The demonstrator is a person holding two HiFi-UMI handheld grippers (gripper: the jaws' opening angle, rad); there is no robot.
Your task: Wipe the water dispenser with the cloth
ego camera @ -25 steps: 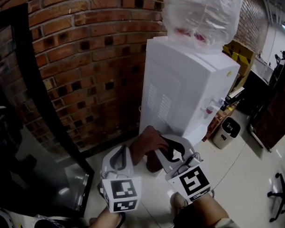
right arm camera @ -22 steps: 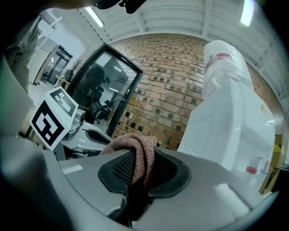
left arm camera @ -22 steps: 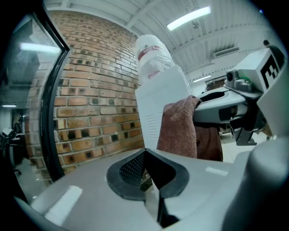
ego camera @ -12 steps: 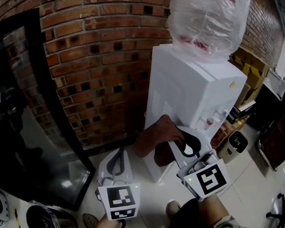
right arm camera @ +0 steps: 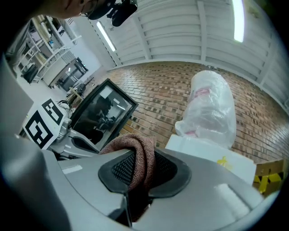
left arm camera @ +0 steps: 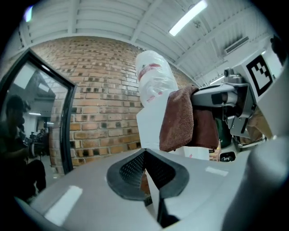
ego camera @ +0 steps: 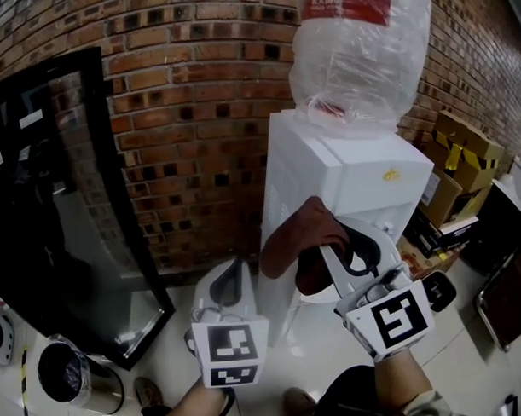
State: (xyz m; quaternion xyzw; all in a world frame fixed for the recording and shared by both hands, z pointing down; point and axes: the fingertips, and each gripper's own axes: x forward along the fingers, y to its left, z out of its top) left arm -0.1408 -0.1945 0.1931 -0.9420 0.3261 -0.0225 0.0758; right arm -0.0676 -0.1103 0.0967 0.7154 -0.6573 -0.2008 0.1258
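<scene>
Right tongs' (ego camera: 332, 246) cloth (ego camera: 294, 241) at water dispenser's (ego camera: 366, 180) side, brick wall (ego camera: 189, 120) beyond

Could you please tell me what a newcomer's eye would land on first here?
The white water dispenser, topped by a plastic-wrapped bottle, stands before the brick wall at centre. The right hand-held gripper holds a brown cloth up in front of it; the left hand-held gripper, shut and empty, is lower left.

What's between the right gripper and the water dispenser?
The cloth, clamped in the right gripper, hangs in front of the dispenser; the head view shows it.
</scene>
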